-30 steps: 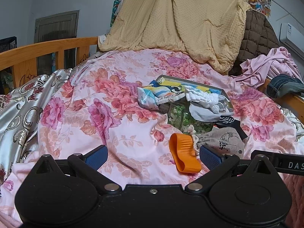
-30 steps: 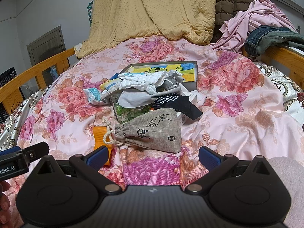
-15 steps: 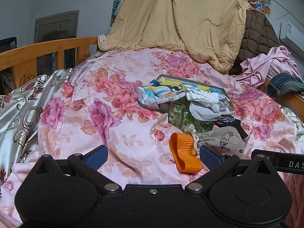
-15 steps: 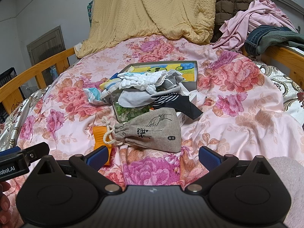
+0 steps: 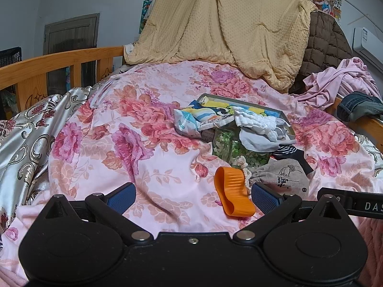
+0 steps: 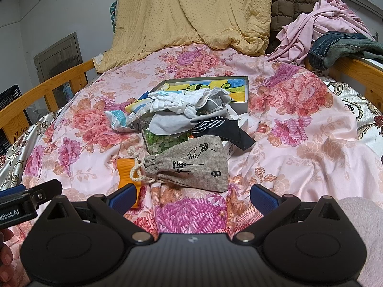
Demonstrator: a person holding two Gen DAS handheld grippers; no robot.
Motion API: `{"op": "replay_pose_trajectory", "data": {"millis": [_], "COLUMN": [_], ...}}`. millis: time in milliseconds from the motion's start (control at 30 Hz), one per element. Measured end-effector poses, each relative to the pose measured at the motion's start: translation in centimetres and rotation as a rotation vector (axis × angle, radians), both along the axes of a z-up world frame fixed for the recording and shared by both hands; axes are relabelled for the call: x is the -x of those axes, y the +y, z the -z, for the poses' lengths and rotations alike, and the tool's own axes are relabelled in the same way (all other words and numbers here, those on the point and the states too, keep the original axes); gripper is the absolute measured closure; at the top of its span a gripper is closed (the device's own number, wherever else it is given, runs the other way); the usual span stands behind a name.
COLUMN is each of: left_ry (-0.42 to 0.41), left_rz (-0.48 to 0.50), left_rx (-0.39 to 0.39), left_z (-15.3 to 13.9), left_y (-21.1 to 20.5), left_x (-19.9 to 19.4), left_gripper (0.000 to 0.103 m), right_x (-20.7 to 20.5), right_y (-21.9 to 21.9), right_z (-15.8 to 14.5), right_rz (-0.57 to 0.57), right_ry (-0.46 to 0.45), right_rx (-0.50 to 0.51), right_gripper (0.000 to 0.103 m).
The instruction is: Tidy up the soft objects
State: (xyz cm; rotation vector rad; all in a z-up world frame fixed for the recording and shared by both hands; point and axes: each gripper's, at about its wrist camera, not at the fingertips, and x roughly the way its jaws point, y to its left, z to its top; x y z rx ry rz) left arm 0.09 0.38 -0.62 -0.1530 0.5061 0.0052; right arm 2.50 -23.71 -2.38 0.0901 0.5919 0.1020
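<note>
Soft, even daylight, no hard shadows, colours slightly cool, fisheye bending at the rims — dark vignetted corners, centre sharp, faint sheen on the satin sheet [image 5: 28,129] at left

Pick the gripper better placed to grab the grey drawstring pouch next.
Right. The grey drawstring pouch lies just ahead of the open right gripper, roughly centred between its fingers. For the left gripper it sits off beyond the right fingertip.

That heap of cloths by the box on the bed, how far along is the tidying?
Barely started. Both grippers, left and right, are open and empty. The white cloth, grey pouch and dark sock lie jumbled beside the box.
</note>
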Motion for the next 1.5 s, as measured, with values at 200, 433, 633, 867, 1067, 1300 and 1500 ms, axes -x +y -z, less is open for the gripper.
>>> {"op": "replay_pose_trajectory", "data": {"millis": [200, 433, 633, 867, 1067, 1300, 1500], "left_ry": [0.001, 0.001, -0.001, 0.018, 0.064, 0.067, 0.116], "left_rz": [0.000, 0.000, 0.006, 0.009, 0.012, 0.104, 0.227], "left_rx": [0.000, -0.001, 0.013, 0.093, 0.129, 0.073, 0.021], "left_z": [0.0, 0.0, 0.2, 0.3, 0.1, -0.2, 2.3], "left_y": [0.0, 0.0, 0.2, 1.0, 1.6, 0.5, -1.2], "left_x": [0.0, 0.0, 0.0, 0.0, -1.6, -5.4, -8.5], "left_gripper": [0.001, 0.001, 0.001, 0.001, 0.001, 0.001, 0.001], "right_x": [0.0, 0.0, 0.0, 0.1, -1.8, -6.0, -10.4], "right_y": [0.0, 0.0, 0.0, -0.3, -1.5, -1.4, -1.5], "right_z": [0.0, 0.0, 0.0, -0.3, -0.2, 0.2, 1.3], "right_rz": [0.000, 0.000, 0.000, 0.008, 0.017, -0.020, -0.077], "right_ry": [0.000, 0.001, 0.000, 0.007, 0.060, 0.078, 0.168], "right_rx": [0.000, -0.002, -0.002, -0.025, -0.103, -0.078, -0.102], "right_gripper": [0.000, 0.000, 0.000, 0.000, 0.000, 0.000, 0.000]}}
